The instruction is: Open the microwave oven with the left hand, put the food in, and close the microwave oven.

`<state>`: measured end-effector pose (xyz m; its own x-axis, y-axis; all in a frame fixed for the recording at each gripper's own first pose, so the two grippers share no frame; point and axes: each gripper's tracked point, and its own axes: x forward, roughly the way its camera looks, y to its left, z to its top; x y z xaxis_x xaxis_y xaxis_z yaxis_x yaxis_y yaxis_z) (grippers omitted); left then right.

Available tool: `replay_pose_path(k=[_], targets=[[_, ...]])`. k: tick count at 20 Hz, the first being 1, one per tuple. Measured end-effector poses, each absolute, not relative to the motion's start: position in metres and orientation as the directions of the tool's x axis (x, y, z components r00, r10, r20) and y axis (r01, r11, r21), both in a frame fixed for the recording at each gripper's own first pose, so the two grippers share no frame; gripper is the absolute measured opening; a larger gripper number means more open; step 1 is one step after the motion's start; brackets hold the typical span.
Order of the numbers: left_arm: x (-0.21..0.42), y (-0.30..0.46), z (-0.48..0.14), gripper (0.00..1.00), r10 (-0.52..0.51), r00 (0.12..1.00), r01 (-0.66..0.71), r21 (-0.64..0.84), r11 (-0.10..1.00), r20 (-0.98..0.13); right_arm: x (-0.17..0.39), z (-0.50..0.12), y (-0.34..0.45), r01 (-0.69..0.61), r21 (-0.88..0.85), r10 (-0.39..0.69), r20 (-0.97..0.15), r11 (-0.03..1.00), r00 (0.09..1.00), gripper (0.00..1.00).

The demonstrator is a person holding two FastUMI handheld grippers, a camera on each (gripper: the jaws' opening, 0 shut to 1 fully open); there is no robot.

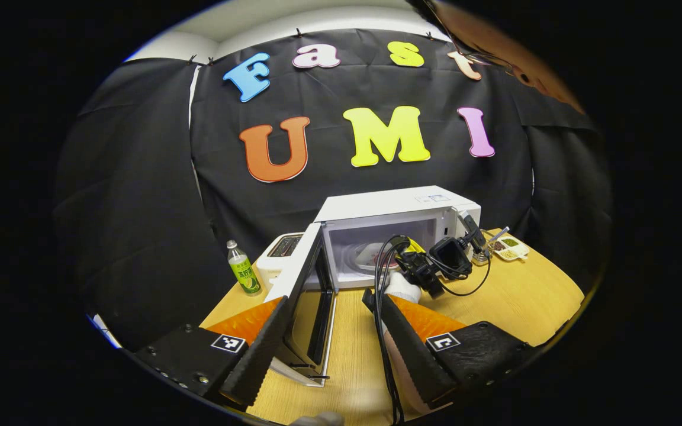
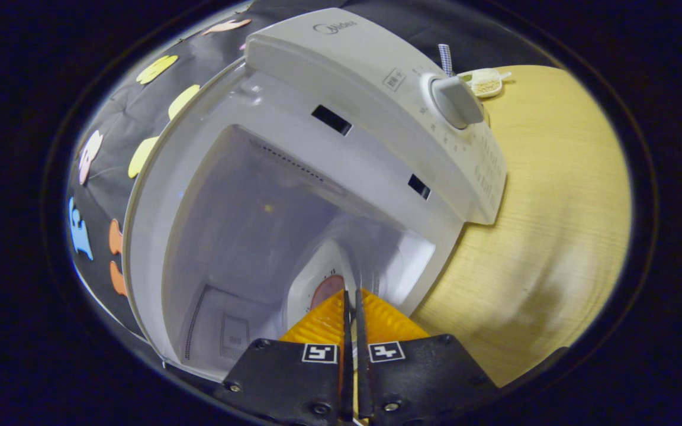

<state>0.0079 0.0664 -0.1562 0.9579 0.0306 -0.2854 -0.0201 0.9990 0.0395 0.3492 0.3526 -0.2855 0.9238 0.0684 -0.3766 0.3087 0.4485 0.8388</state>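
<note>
The microwave oven stands at the back of the wooden counter with its door swung wide toward the left gripper view's camera, the white cavity exposed. In the right gripper view a plate lies just inside the oven on the cavity floor, gripped at its rim by the right gripper, whose jaws are pressed nearly together on it. In the left gripper view that gripper, held by a white-gloved hand, reaches into the oven's mouth with cables trailing from it. The left gripper hangs back over the counter, its jaws spread wide and empty on either side of the open door. A green-labelled bottle stands beside a toaster left of the oven; a small divided dish lies to its right.
</note>
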Motion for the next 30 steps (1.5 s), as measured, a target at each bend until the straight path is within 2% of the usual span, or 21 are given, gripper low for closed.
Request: replay_pose_path(k=[1, 2, 3, 4, 5, 9, 11, 15, 16, 17, 18, 19, 24, 30], targets=[[0.007, 0.068, -0.156, 0.95, 0.031, 0.959, -0.02, 0.04, 0.999, -0.283, 0.347, -0.281, 0.355, 0.284, 0.845, 0.089, -0.36, 0.454, 0.929, 0.05], [0.007, 0.067, -0.154, 0.95, 0.032, 0.959, -0.021, 0.042, 0.999, -0.282, 0.347, -0.275, 0.356, 0.259, 0.846, 0.091, -0.337, 0.465, 0.937, 0.16], [0.005, 0.066, -0.153, 0.95, 0.034, 0.96, -0.022, 0.046, 0.999, -0.277, 0.341, -0.269, 0.348, 0.252, 0.831, 0.072, -0.328, 0.496, 0.942, 0.45], [0.003, 0.068, -0.151, 0.95, 0.039, 0.961, -0.026, 0.05, 0.998, -0.273, 0.332, -0.268, 0.34, 0.263, 0.799, 0.043, -0.339, 0.541, 0.94, 0.47], [0.001, 0.068, -0.148, 0.95, 0.045, 0.962, -0.031, 0.055, 0.998, -0.27, 0.326, -0.262, 0.333, 0.253, 0.787, 0.035, -0.329, 0.563, 0.944, 0.81], [-0.009, 0.072, -0.134, 0.95, 0.069, 0.965, -0.053, 0.069, 0.996, -0.253, 0.296, -0.228, 0.304, 0.178, 0.698, 0.043, -0.287, 0.694, 0.957, 0.99], [-0.013, 0.074, -0.124, 0.95, 0.084, 0.967, -0.067, 0.078, 0.995, -0.24, 0.277, -0.197, 0.28, 0.113, 0.638, 0.056, -0.238, 0.761, 0.97, 0.99], [-0.024, 0.067, -0.1, 0.95, 0.088, 0.979, -0.073, 0.089, 0.993, -0.182, 0.219, -0.154, 0.241, -0.072, 0.429, 0.177, -0.21, 0.9, 0.961, 1.0], [-0.024, 0.065, -0.096, 0.95, 0.088, 0.982, -0.073, 0.09, 0.993, -0.169, 0.204, -0.146, 0.23, -0.105, 0.387, 0.2, -0.214, 0.916, 0.956, 0.91], [-0.024, 0.064, -0.093, 0.95, 0.09, 0.983, -0.077, 0.09, 0.993, -0.158, 0.188, -0.139, 0.221, -0.139, 0.353, 0.223, -0.211, 0.925, 0.952, 1.0], [-0.024, 0.061, -0.09, 0.95, 0.092, 0.984, -0.079, 0.086, 0.993, -0.151, 0.174, -0.131, 0.21, -0.16, 0.328, 0.238, -0.213, 0.931, 0.948, 0.91], [-0.025, 0.059, -0.087, 0.95, 0.094, 0.985, -0.082, 0.082, 0.993, -0.144, 0.158, -0.125, 0.199, -0.178, 0.305, 0.251, -0.218, 0.936, 0.943, 1.0], [-0.027, 0.041, -0.068, 0.95, 0.099, 0.991, -0.092, 0.073, 0.993, -0.091, 0.103, -0.087, 0.12, -0.204, 0.173, 0.238, -0.207, 0.964, 0.949, 1.0], [-0.034, 0.031, -0.058, 0.95, 0.201, 0.977, -0.196, 0.067, 0.978, -0.076, 0.058, -0.058, 0.019, -0.195, 0.101, 0.21, -0.177, 0.976, 0.961, 1.0]])
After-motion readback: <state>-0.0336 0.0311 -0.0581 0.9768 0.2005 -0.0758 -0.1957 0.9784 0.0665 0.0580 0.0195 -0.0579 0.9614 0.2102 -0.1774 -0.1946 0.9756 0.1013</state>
